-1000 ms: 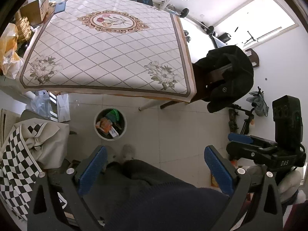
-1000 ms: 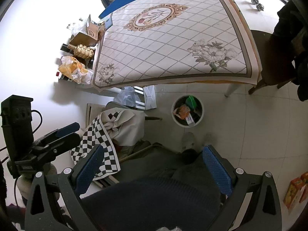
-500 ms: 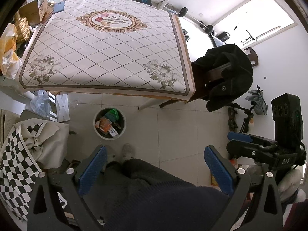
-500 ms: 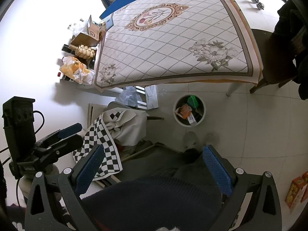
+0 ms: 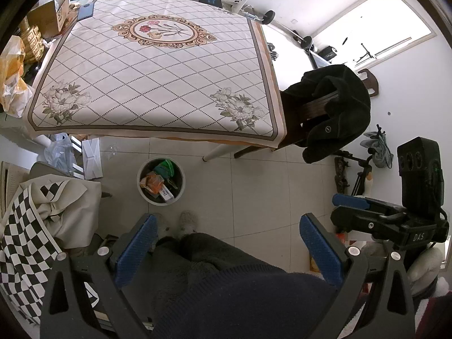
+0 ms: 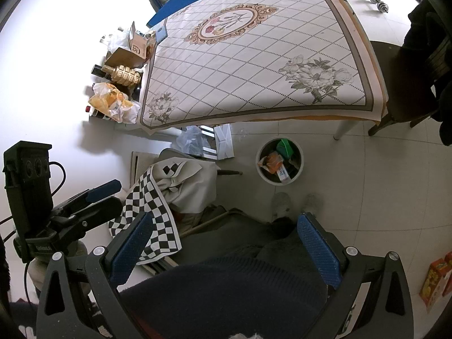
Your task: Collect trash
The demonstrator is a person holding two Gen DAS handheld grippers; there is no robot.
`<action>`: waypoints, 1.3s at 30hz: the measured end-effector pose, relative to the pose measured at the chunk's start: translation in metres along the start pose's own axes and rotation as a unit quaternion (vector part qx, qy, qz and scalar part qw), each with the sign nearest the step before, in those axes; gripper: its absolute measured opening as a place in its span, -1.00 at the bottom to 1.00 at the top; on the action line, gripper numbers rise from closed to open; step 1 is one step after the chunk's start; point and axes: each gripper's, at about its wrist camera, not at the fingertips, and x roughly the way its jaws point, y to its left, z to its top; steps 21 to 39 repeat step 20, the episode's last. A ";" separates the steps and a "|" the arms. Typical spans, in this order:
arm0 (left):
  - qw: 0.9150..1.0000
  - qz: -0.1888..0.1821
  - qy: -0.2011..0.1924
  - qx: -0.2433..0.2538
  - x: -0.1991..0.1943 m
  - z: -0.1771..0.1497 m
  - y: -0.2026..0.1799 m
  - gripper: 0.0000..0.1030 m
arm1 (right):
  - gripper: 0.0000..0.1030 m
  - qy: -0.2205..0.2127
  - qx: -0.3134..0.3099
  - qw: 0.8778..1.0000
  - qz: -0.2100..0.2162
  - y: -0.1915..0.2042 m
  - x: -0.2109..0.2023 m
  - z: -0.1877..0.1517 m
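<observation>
Big patterned table (image 5: 158, 84) looks bare, so honestly the main risk is hunting for trash that's already gone and bumping the chair with the black coat (image 5: 336, 113). The round trash bin (image 5: 161, 180) sits upright on the floor just in front of the table, mouth facing up, wrappers inside. Left gripper (image 5: 226, 243) and right gripper (image 6: 226, 243) both spread wide, holding nothing.

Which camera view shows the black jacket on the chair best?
The left wrist view. There the black jacket hangs whole over the chair back, beside the table. In the right wrist view only part of it shows, dark and cut off at the right edge.
</observation>
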 end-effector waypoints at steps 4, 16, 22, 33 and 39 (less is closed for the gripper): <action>1.000 -0.001 0.000 0.001 0.000 0.000 0.000 1.00 | 1.00 0.000 0.000 1.000 0.000 0.000 0.000 0.002; 1.000 -0.002 0.001 0.005 -0.002 0.000 0.001 1.00 | 1.00 0.000 0.002 1.000 0.000 0.000 0.000 0.001; 1.000 -0.001 -0.002 0.006 -0.006 0.000 0.002 1.00 | 1.00 0.000 0.003 1.000 0.001 0.000 0.001 0.000; 1.000 -0.001 -0.002 0.006 -0.006 0.000 0.002 1.00 | 1.00 0.000 0.003 1.000 0.001 0.000 0.001 0.000; 1.000 -0.001 -0.002 0.006 -0.006 0.000 0.002 1.00 | 1.00 0.000 0.003 1.000 0.001 0.000 0.001 0.000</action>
